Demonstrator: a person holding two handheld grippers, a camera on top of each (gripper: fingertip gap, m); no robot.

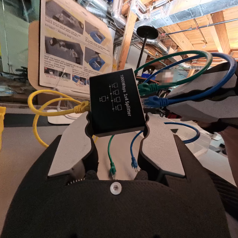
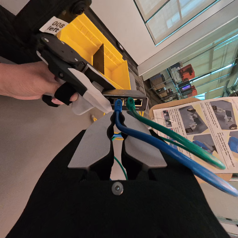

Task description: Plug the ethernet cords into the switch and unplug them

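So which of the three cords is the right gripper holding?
The blue cord: the right gripper pinches it just behind its plug at the switch. The green cord and yellow cord hang free.

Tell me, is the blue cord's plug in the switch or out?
In. The blue plug sits in a port of the switch, beside the green plug; whether it has clicked cannot be told. The right tool is shut on the blue cord.

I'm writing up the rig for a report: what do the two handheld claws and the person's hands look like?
Both claws, left claw and right claw, have black printed bodies, pale grey wedge-shaped fingers with wavy black inner pads, and one silver screw. The hand wears black finger straps; a white sticker marks the left claw.
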